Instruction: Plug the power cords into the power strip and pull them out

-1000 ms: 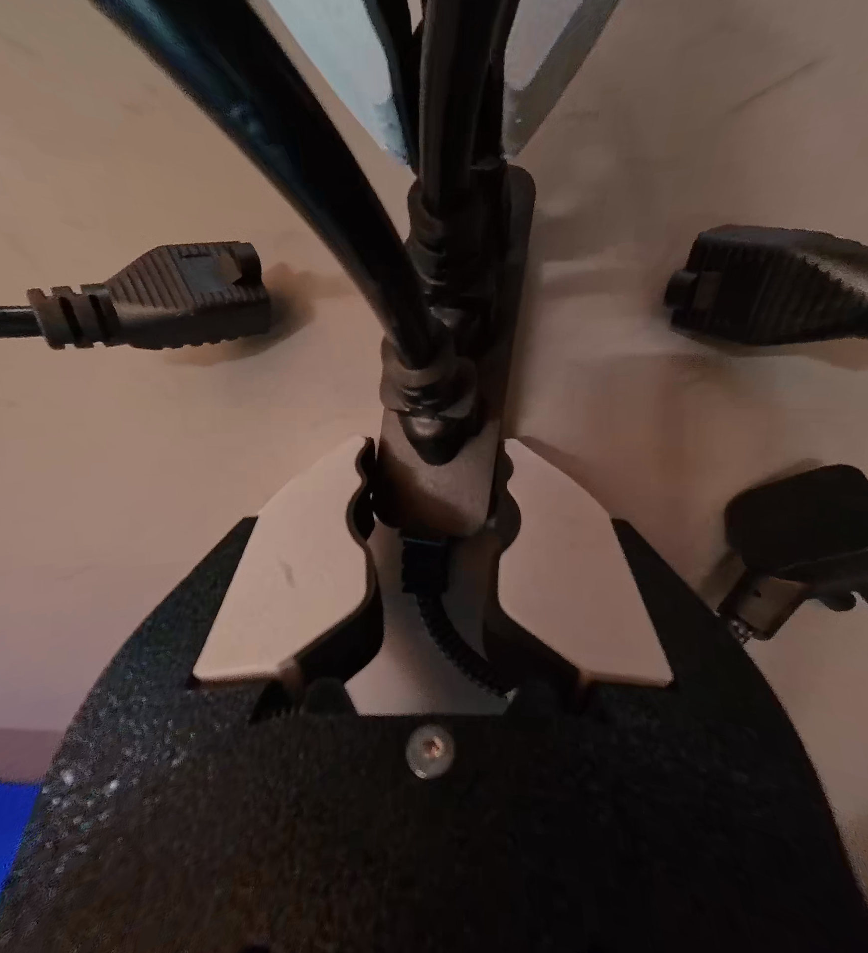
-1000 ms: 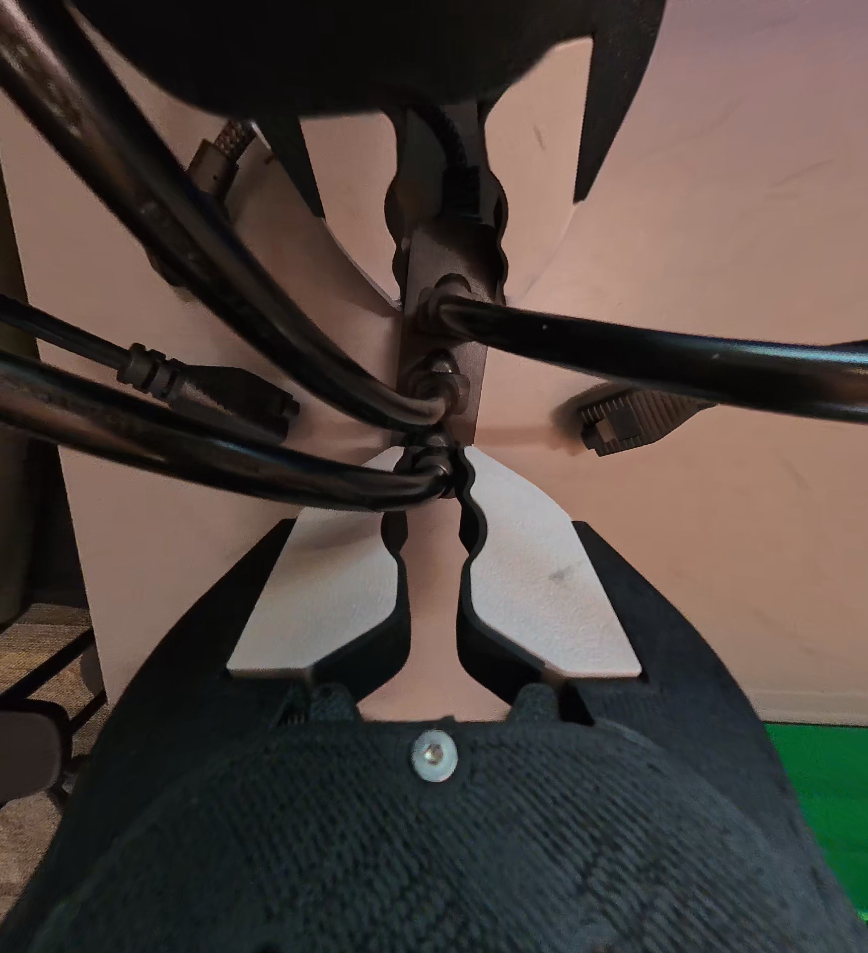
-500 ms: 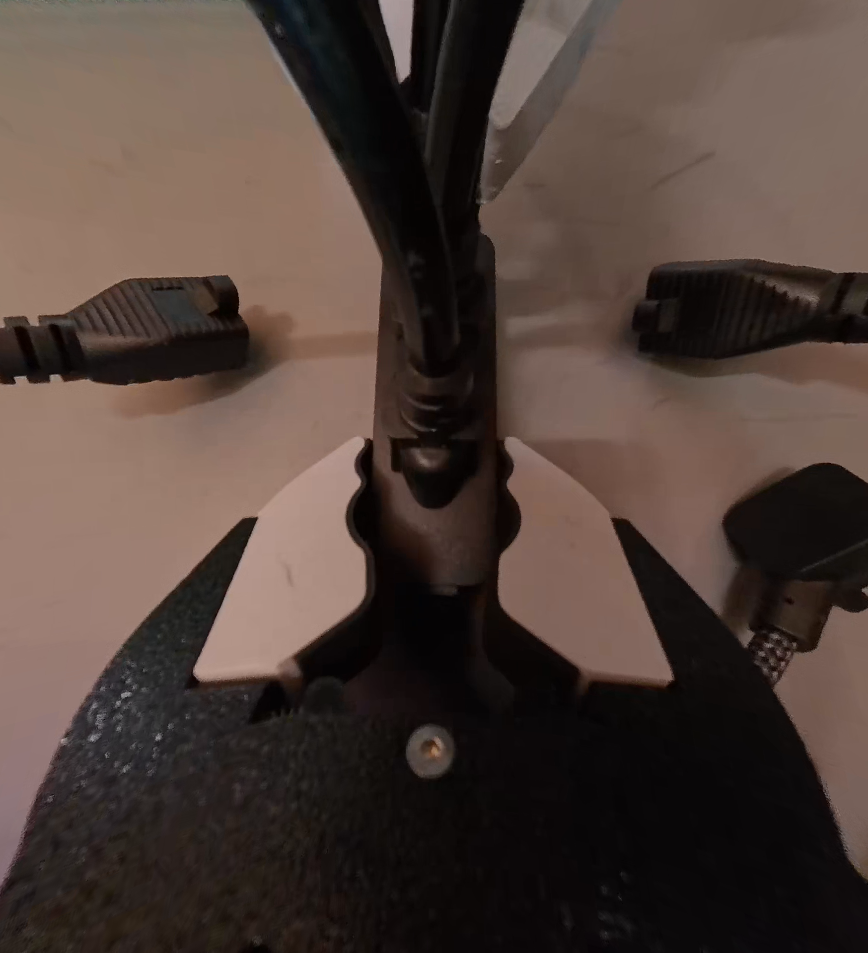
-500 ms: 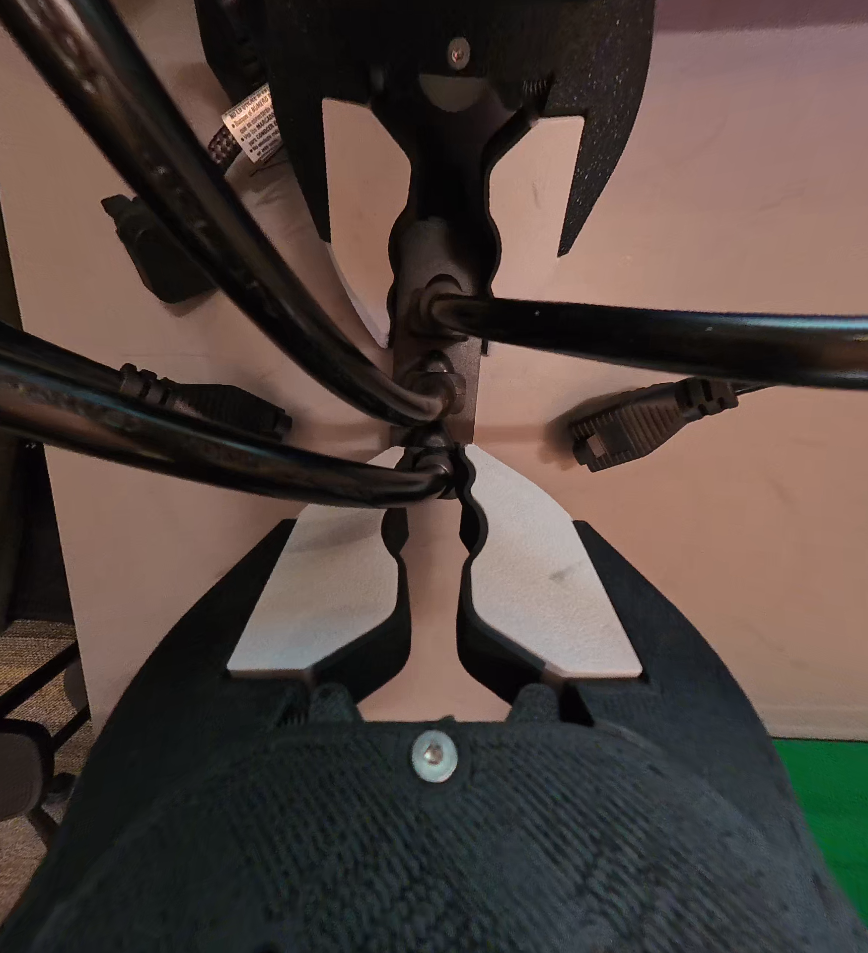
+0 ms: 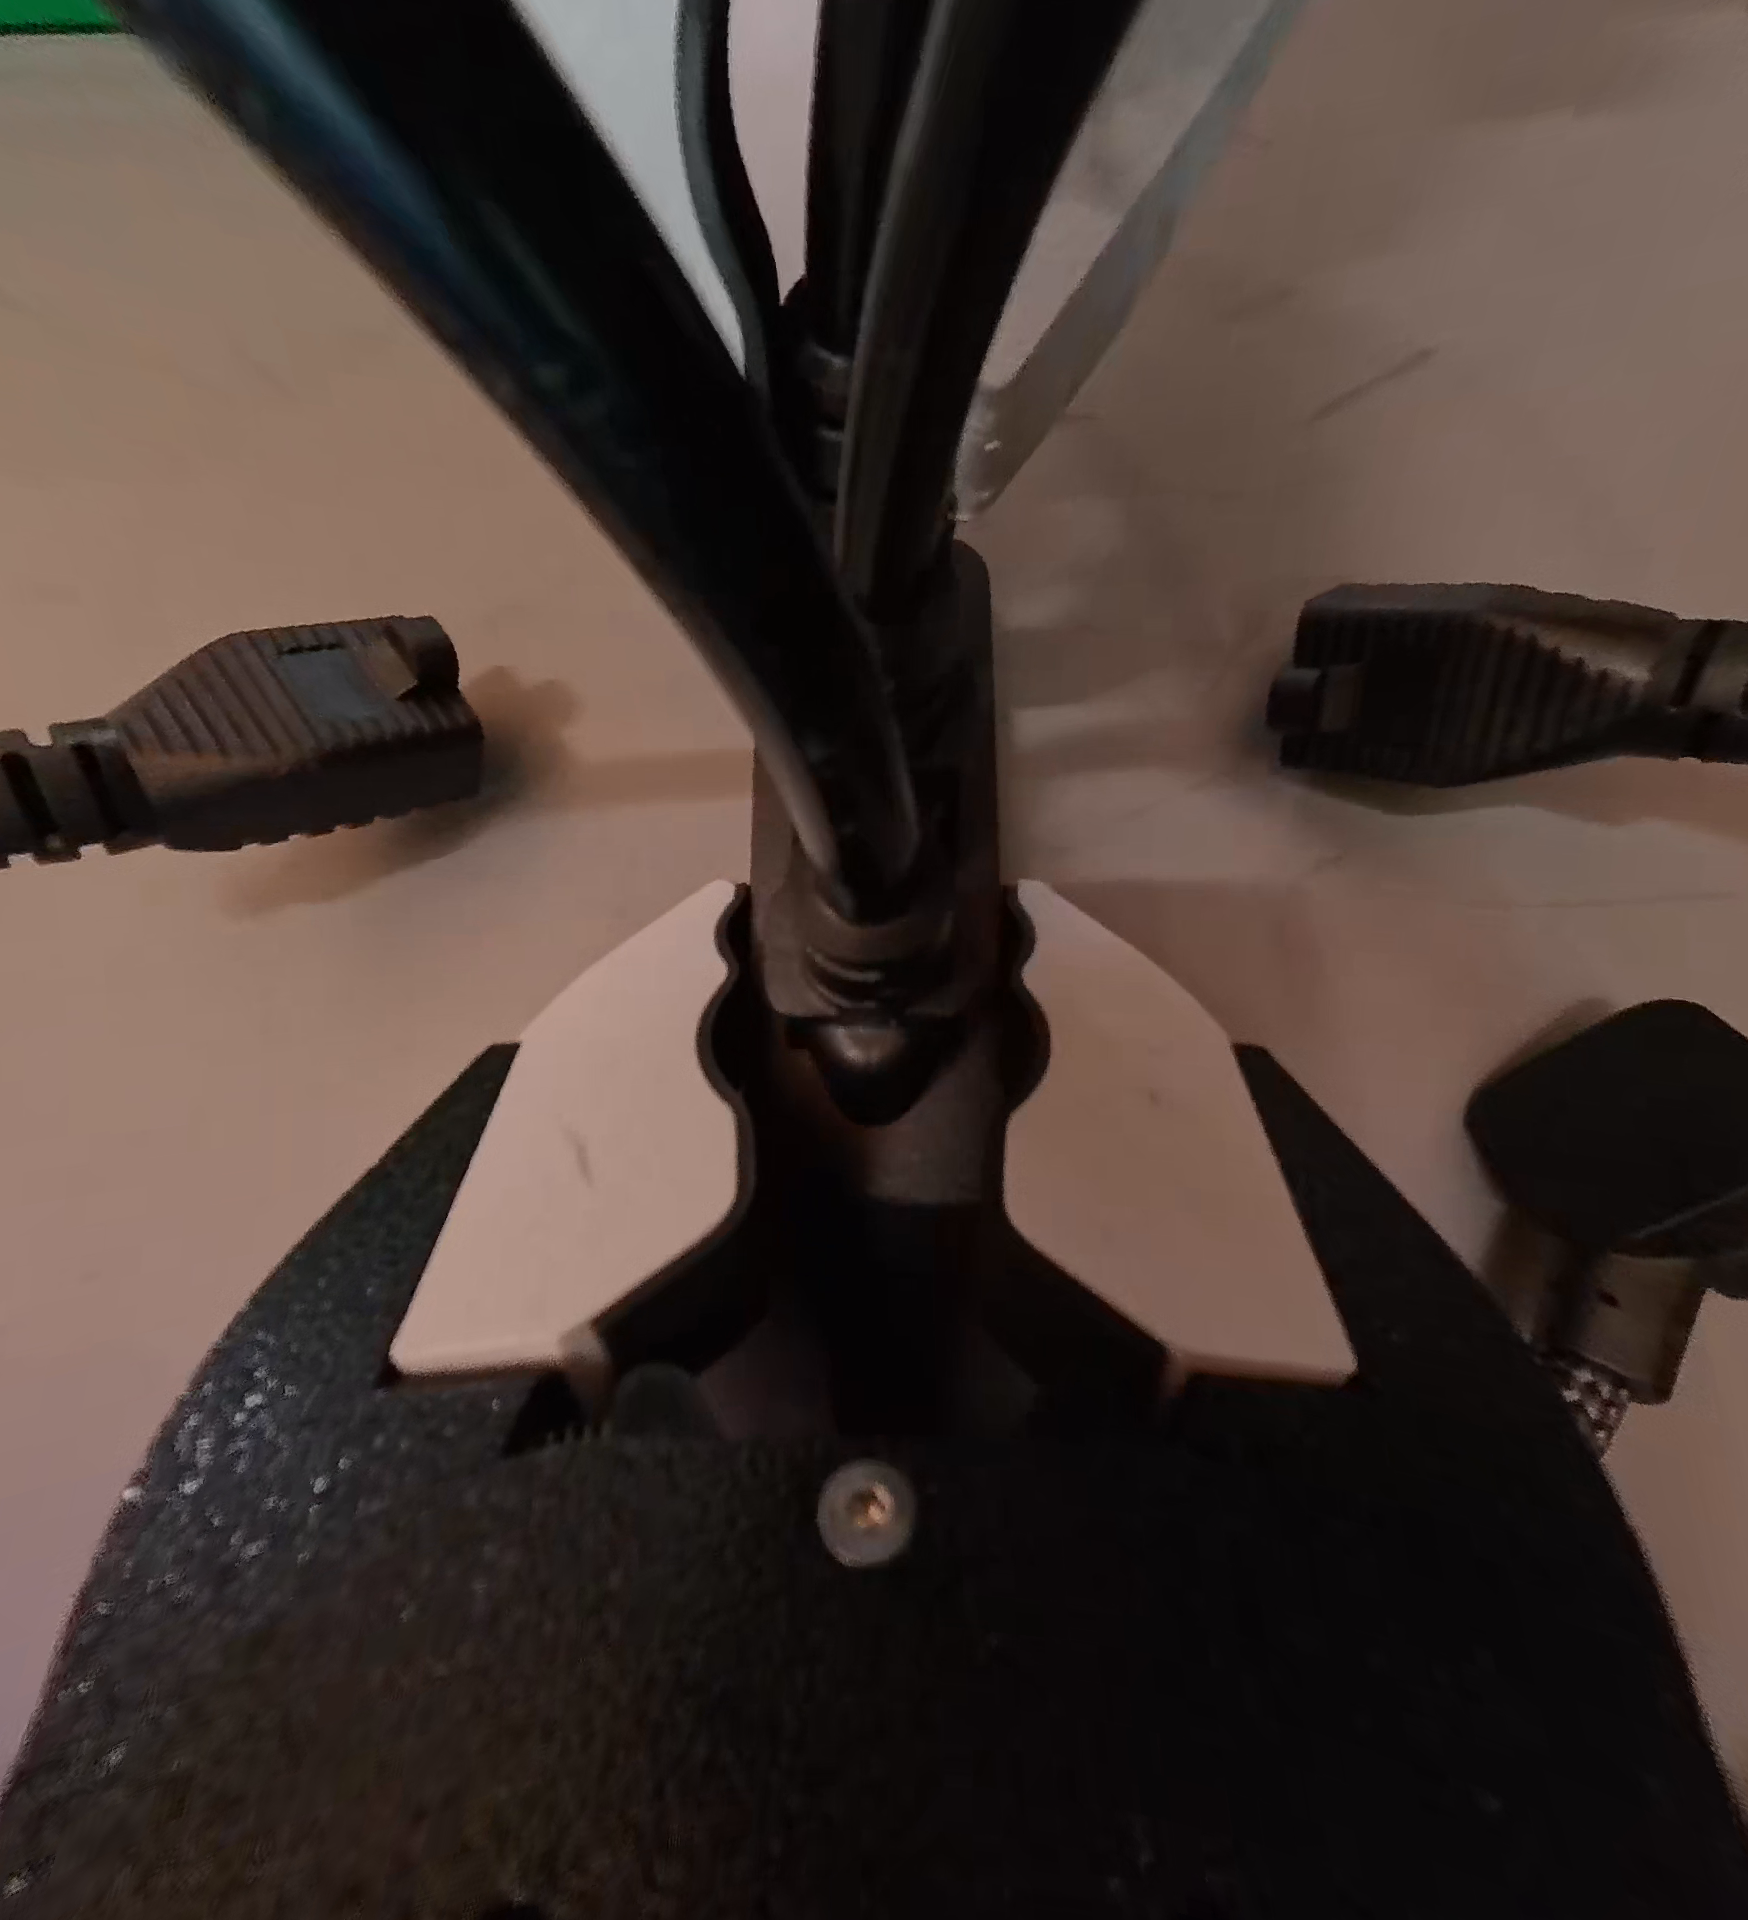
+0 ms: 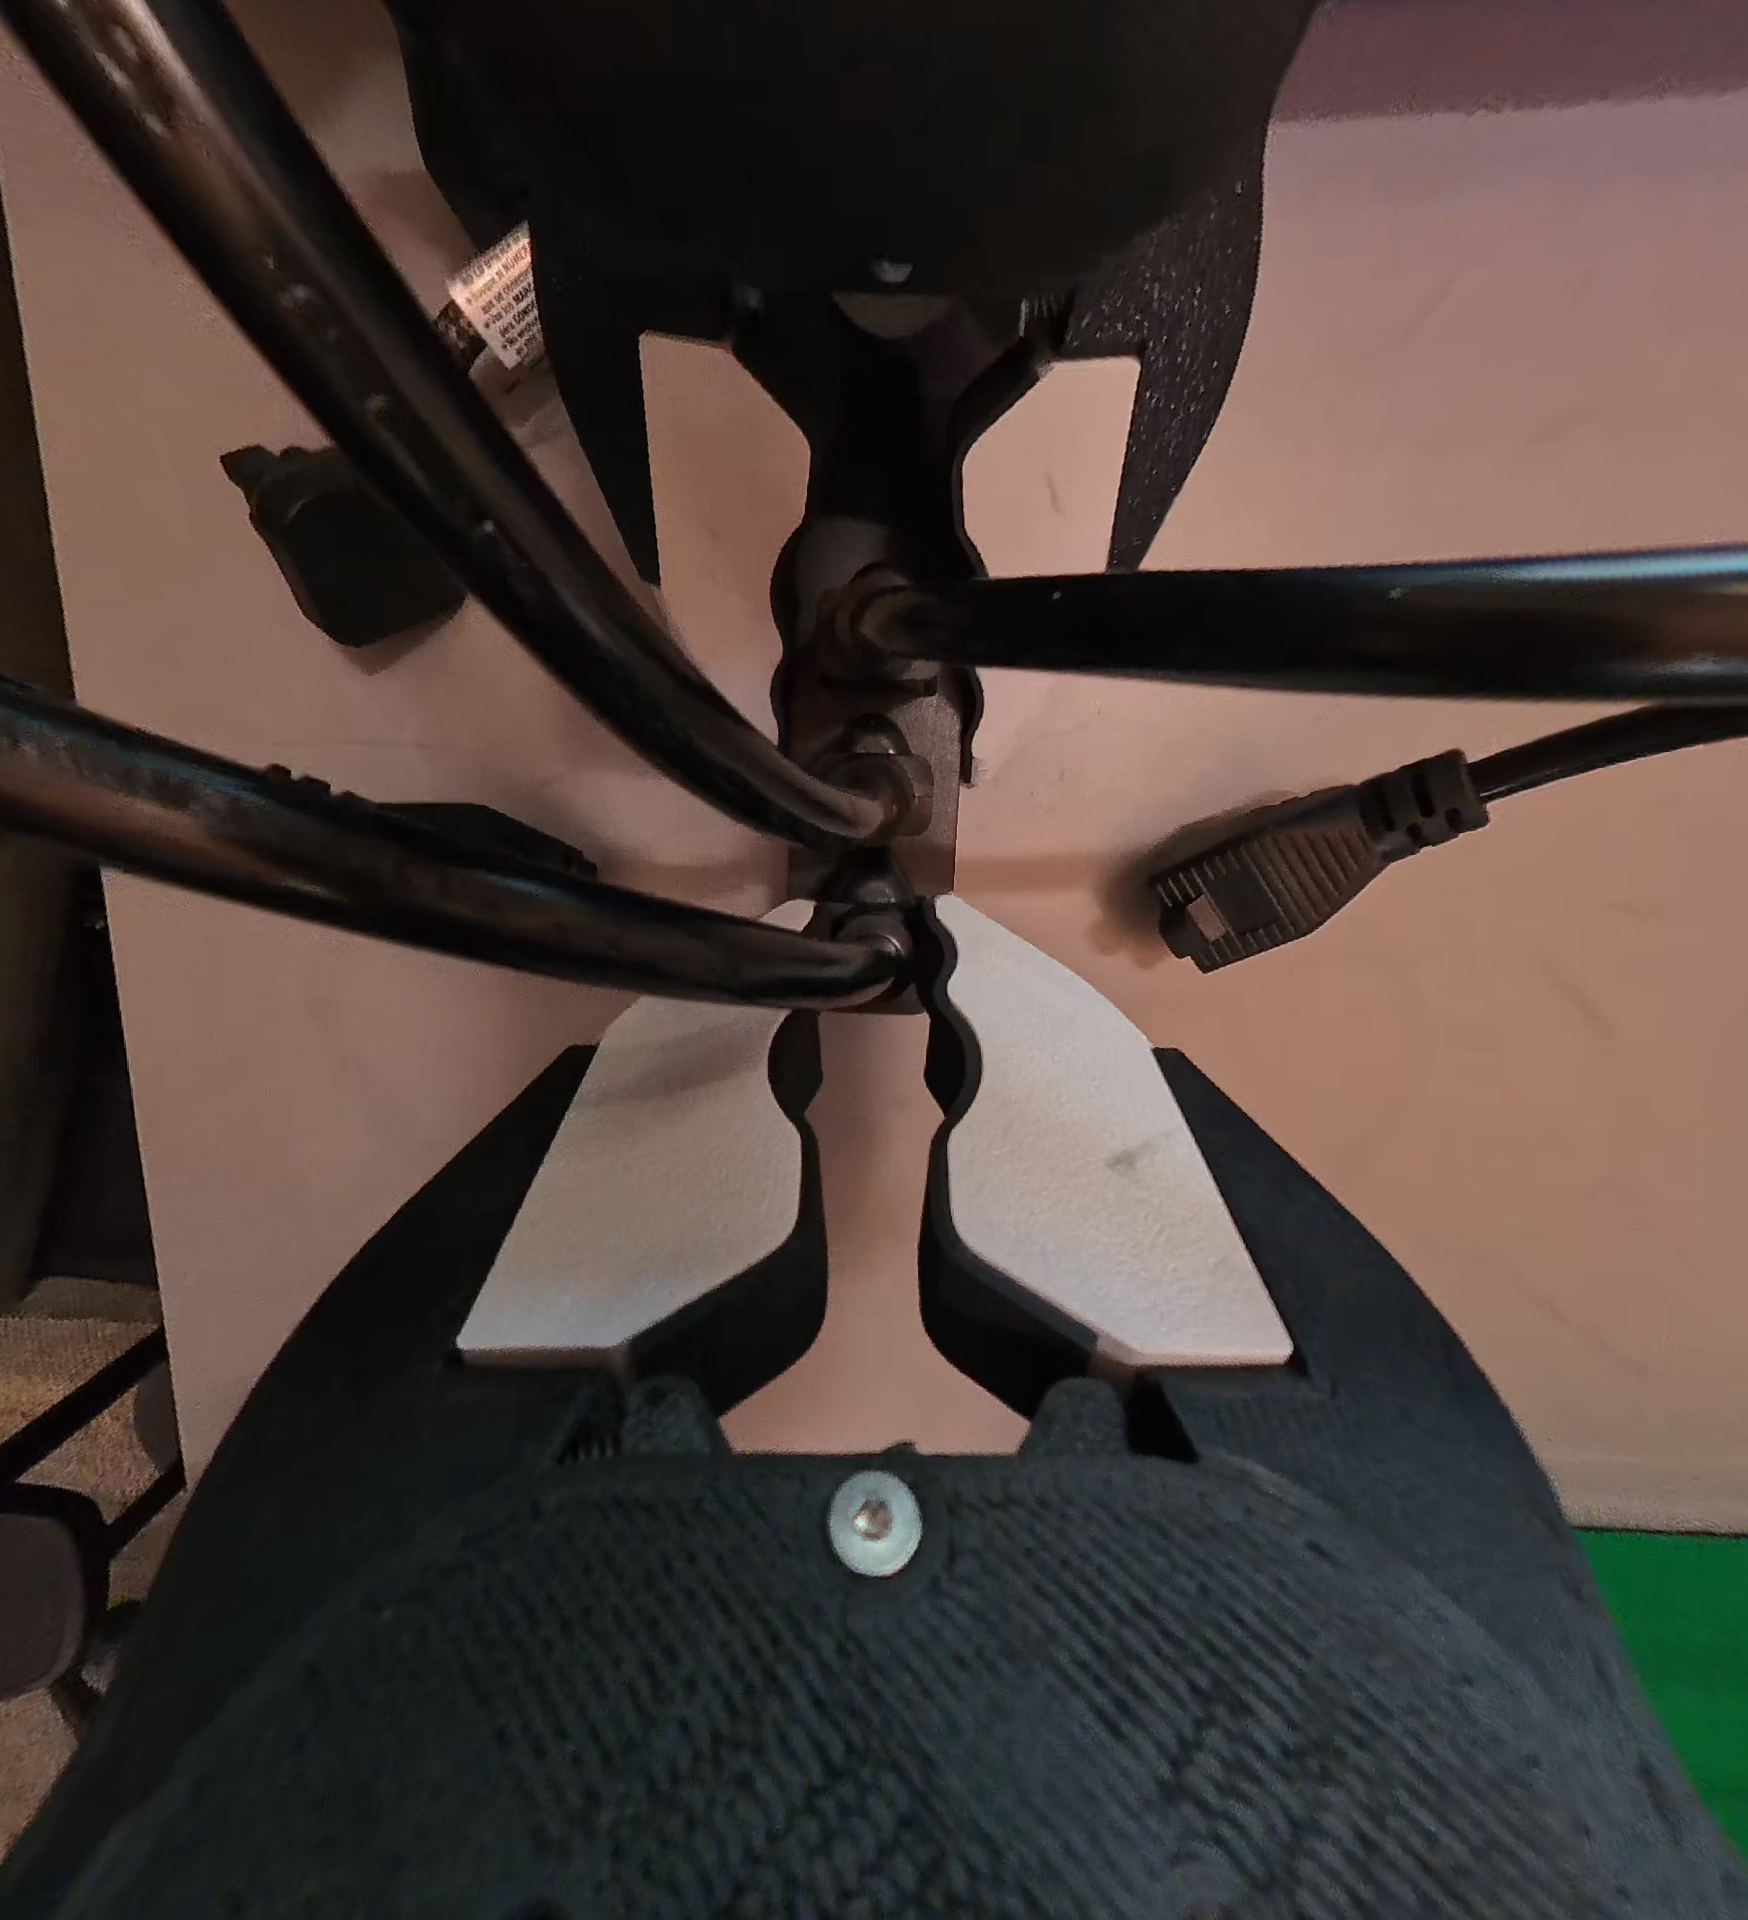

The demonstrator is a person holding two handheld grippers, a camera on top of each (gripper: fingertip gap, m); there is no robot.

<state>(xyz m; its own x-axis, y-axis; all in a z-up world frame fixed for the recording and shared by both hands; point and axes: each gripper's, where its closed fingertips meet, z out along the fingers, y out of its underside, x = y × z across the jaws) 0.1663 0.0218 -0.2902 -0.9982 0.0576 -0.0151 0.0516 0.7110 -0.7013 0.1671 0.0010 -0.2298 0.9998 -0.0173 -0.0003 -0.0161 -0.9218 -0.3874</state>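
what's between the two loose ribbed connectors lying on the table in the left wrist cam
In the left wrist view, the power strip stands between the left connector and the right connector, with three black cords plugged in and the left gripper clamped on its end.

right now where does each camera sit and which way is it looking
Left wrist view: rides the left gripper, looking along the power strip clamped between its fingers, cords rising from it.
Right wrist view: rides the right gripper, facing the strip's opposite end, its fingers shut on the nearest plug; the left gripper shows beyond.
Shared: strip, table, ribbed connectors.
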